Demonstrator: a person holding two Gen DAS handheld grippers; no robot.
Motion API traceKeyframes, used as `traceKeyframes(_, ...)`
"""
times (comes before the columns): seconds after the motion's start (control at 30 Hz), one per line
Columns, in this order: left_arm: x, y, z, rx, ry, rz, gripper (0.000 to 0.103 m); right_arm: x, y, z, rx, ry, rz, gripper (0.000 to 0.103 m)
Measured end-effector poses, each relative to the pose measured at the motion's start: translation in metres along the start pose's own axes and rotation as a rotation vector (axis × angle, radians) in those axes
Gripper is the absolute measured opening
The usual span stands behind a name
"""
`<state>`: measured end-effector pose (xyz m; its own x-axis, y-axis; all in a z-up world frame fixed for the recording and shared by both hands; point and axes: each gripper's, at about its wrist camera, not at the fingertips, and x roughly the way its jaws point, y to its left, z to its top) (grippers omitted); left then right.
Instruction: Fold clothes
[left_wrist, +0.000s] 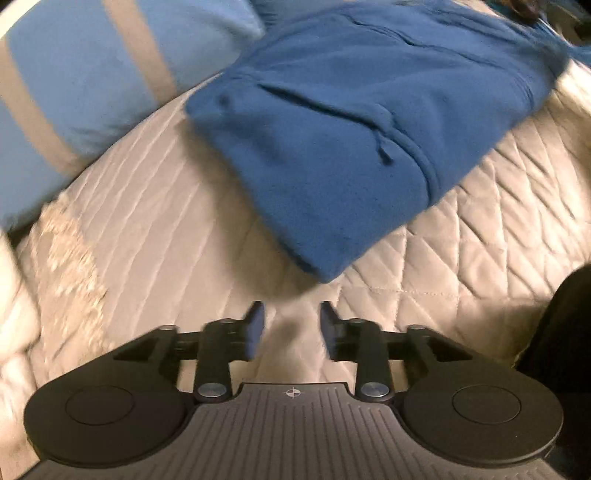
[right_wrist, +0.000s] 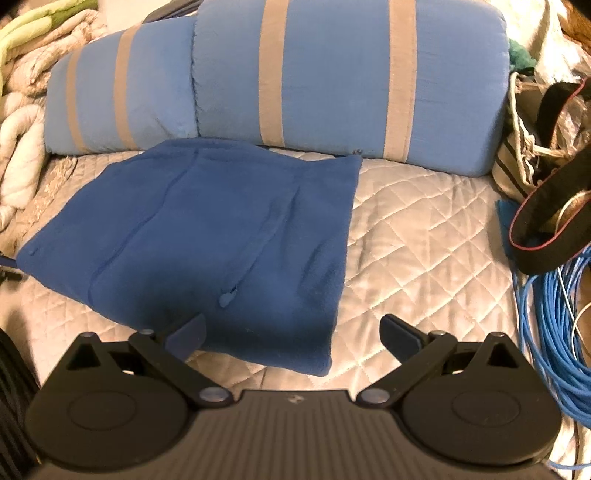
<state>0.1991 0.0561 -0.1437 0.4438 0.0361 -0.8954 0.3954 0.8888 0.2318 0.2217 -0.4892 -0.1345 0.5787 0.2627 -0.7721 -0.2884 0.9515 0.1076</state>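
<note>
A bed (right_wrist: 424, 258) is seen, covered with a pale quilt stitched in diamond shapes. A folded blue fleece top (right_wrist: 207, 236) is laid flat on the quilt. This top is used here as the landmark.

Behind the top, two blue pillows with tan stripes (right_wrist: 332, 85) are stood against the head of the bed, and the far edge of the top is touching them or just beside them. To the left of the top, a puffy white blanket (right_wrist: 18, 147) is bunched up at the edge of the bed. Well to the right of the top, a coil of blue cable (right_wrist: 554, 314) and a black strap with a red edge (right_wrist: 546, 221) are piled, with a striped bag (right_wrist: 517, 173) behind them.

In the right wrist view, the right gripper (right_wrist: 293, 336) is held at the near edge of the top. Its fingers are spread wide, with nothing held. The left finger (right_wrist: 188, 338) is seen over the near edge of the top, and the right finger is over the bare quilt. The near right corner of the top lies between them.

In the left wrist view, the picture is a bit blurred. The left gripper (left_wrist: 291, 328) is held over the quilt, just in front of a near corner of the fleece top (left_wrist: 351, 129). Its fingers are set narrow, with a small gap, and nothing is held between them. A striped pillow (left_wrist: 92, 74) is seen to the left of the top.
</note>
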Motion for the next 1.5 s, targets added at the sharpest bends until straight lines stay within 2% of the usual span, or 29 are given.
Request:
traceKeyframes(0.03, -0.008, 0.005, 0.003, -0.056, -0.004, -0.032, 0.054, -0.001, 0.001, 0.003, 0.009, 0.013, 0.006, 0.102)
traceKeyframes(0.07, -0.016, 0.009, 0.007, -0.116, -0.009, -0.077, 0.067, -0.001, 0.004, 0.007, 0.019, 0.03, 0.015, 0.102)
traceKeyframes(0.1, -0.025, 0.013, 0.012, -0.178, -0.02, -0.13, 0.076, -0.001, 0.006, 0.011, 0.028, 0.046, 0.024, 0.102)
traceKeyframes(0.13, -0.033, 0.016, 0.017, -0.234, -0.036, -0.181, 0.078, 0.0, 0.009, 0.014, 0.034, 0.061, 0.037, 0.102)
traceKeyframes(0.2, -0.041, 0.021, 0.028, -0.328, -0.06, -0.282, 0.083, 0.005, 0.015, 0.02, 0.044, 0.091, 0.067, 0.102)
traceKeyframes(0.3, -0.04, 0.023, 0.042, -0.494, -0.06, -0.394, 0.083, 0.012, 0.025, 0.028, 0.059, 0.136, 0.112, 0.102)
traceKeyframes(0.43, -0.019, 0.021, 0.054, -0.598, -0.012, -0.469, 0.083, 0.021, 0.038, 0.039, 0.078, 0.197, 0.172, 0.102)
traceKeyframes(0.5, -0.007, 0.018, 0.06, -0.605, 0.024, -0.448, 0.083, 0.025, 0.044, 0.041, 0.074, 0.21, 0.166, 0.102)
traceKeyframes(0.63, 0.016, 0.006, 0.065, -0.609, 0.11, -0.358, 0.085, 0.038, 0.049, 0.045, 0.069, 0.236, 0.14, 0.102)
traceKeyframes(0.7, 0.028, 0.002, 0.066, -0.647, 0.137, -0.331, 0.089, 0.046, 0.049, 0.048, 0.07, 0.244, 0.11, 0.102)
traceKeyframes(0.73, 0.035, 0.001, 0.066, -0.673, 0.147, -0.317, 0.09, 0.052, 0.05, 0.049, 0.073, 0.251, 0.094, 0.102)
traceKeyframes(0.8, 0.047, -0.002, 0.065, -0.724, 0.168, -0.289, 0.102, 0.065, 0.052, 0.049, 0.087, 0.27, 0.059, 0.102)
traceKeyframes(0.83, 0.054, -0.003, 0.065, -0.75, 0.179, -0.275, 0.103, 0.073, 0.053, 0.047, 0.095, 0.28, 0.038, 0.102)
traceKeyframes(0.9, 0.062, -0.011, 0.068, -0.772, 0.19, -0.218, 0.103, 0.09, 0.056, 0.044, 0.111, 0.302, -0.005, 0.102)
traceKeyframes(1.03, 0.067, -0.024, 0.08, -0.743, 0.233, -0.122, 0.103, 0.116, 0.067, 0.037, 0.097, 0.318, -0.084, 0.102)
traceKeyframes(1.23, 0.08, -0.02, 0.089, -0.715, 0.311, -0.11, 0.103, 0.132, 0.09, 0.031, 0.008, 0.312, -0.169, 0.102)
traceKeyframes(1.5, 0.078, -0.016, 0.078, -0.708, 0.268, -0.109, 0.103, 0.131, 0.09, 0.03, -0.003, 0.313, -0.167, 0.102)
